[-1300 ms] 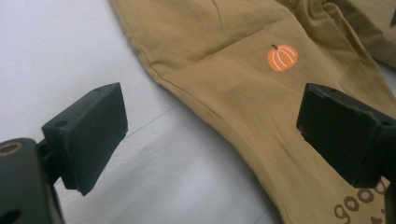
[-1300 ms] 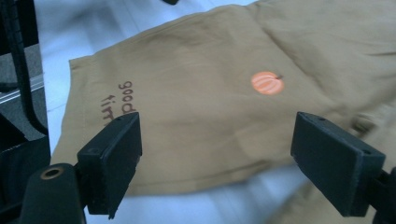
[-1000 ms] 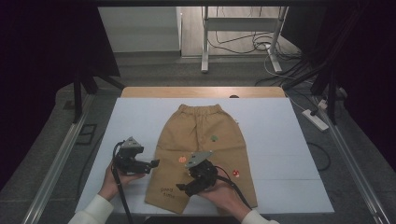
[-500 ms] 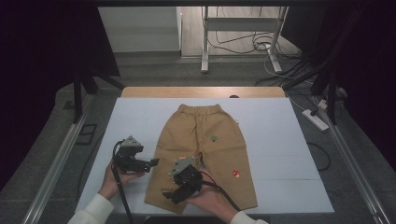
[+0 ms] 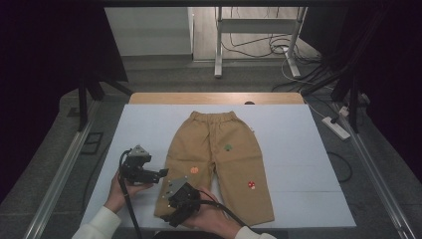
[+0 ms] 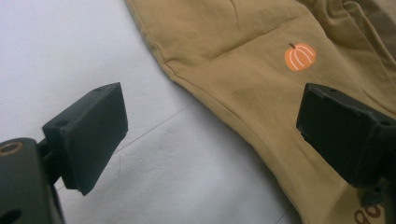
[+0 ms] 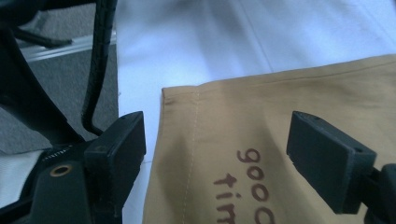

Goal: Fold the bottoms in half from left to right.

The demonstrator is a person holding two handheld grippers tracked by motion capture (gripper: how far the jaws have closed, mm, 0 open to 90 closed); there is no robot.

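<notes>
A pair of tan cotton trousers (image 5: 216, 164) lies flat on the pale, smooth surface (image 5: 298, 164), its gathered elastic waistband at the far side and hems toward the person; the left gripper (image 5: 160, 174) hovers beside the outer seam of one leg, jaws spread wide, near a small orange pumpkin print (image 6: 300, 57); the right gripper (image 5: 171, 191) sits over that leg's stitched hem corner, jaws also spread, framing dark brown lettering (image 7: 240, 184).
</notes>
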